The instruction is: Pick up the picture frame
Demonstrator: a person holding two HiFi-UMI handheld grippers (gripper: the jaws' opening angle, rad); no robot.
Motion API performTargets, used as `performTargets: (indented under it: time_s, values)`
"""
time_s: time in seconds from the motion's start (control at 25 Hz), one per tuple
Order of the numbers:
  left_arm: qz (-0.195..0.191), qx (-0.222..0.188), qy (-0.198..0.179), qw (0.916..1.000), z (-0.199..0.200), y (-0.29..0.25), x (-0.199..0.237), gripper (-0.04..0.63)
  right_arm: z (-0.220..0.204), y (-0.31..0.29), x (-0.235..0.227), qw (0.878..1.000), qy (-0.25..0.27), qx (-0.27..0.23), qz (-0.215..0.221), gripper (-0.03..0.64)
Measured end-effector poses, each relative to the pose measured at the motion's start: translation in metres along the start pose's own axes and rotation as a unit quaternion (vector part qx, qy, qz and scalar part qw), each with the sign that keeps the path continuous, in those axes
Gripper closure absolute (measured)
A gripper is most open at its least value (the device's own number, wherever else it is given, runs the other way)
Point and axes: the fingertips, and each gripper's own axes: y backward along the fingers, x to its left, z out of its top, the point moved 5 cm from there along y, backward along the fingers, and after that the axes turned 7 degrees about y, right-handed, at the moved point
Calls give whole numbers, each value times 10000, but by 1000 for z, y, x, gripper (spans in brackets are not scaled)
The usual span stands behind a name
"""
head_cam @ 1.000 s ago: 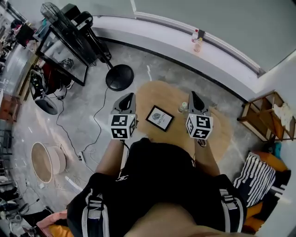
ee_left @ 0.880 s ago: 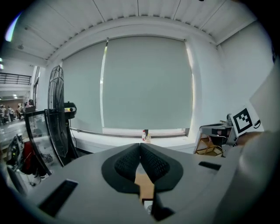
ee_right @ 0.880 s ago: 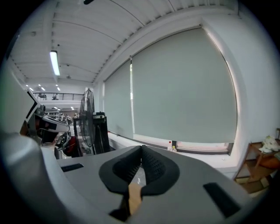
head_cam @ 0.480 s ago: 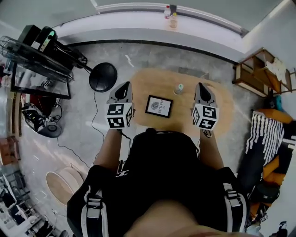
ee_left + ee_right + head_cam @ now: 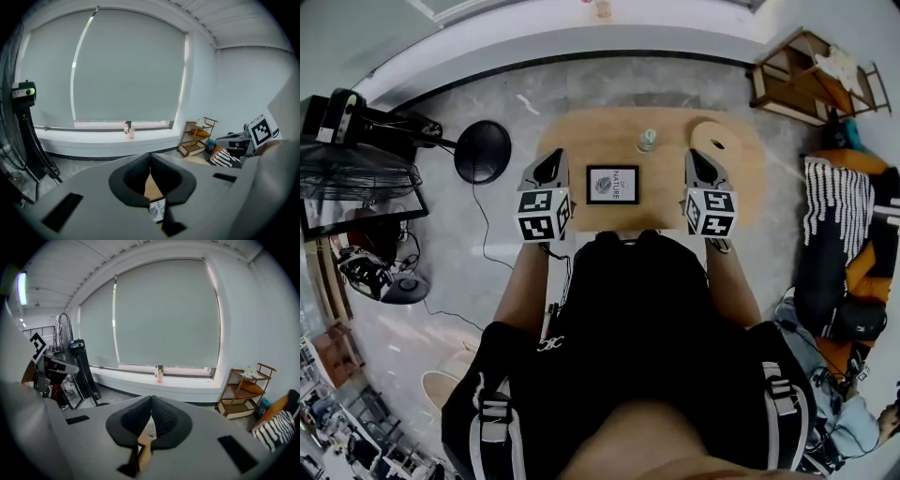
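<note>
A black picture frame point(image 5: 613, 185) with a white print lies flat on the oval wooden table point(image 5: 666, 122), near its front edge. My left gripper point(image 5: 550, 159) hovers just left of the frame and my right gripper point(image 5: 697, 159) just right of it. Neither touches the frame. In the left gripper view the left gripper point(image 5: 150, 161) is shut with nothing held, and a sliver of the frame point(image 5: 158, 210) shows below the jaws. The right gripper point(image 5: 151, 401) is likewise shut on nothing, with a small bottle point(image 5: 149, 430) beyond it.
A small clear bottle point(image 5: 648, 141) stands behind the frame and a round wooden disc point(image 5: 717, 141) lies at the table's right. A black lamp base point(image 5: 482, 152) sits on the floor at left. A wooden shelf point(image 5: 797, 75) and a striped cushion point(image 5: 839, 202) are at right.
Both grippers have come down and tipped toward the table, one on each side of the frame. The head view has swung so the table sits square. Both jaws stayed shut.
</note>
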Motion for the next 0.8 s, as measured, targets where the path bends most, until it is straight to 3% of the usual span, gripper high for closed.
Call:
performTargets:
  time_s: [0.2,0.24,0.28,0.32,0.6,0.8]
  values:
    - [-26,156,92,9998,-12,-12,-3,557,-16,-6,1,9995,-172,196,181,600]
    - [-49,196,74,9998,-15,-16,-4,492,-19,-9,2,9987,-326,230,305,558]
    - [-98,237,66,9996,-19,-19,-5,418,-24,-12,2,9975,-488,283,434,465]
    - [-172,288,75,9994,-24,-23,-7,408,-28,-15,3,9961,-623,350,527,443]
    - [-338,1002,241,9941,-75,-59,-3,405,-60,-46,12,9884,-1057,797,738,445]
    - [-248,1673,572,9839,-127,-97,20,405,-96,-77,22,9827,-1056,1283,822,446]
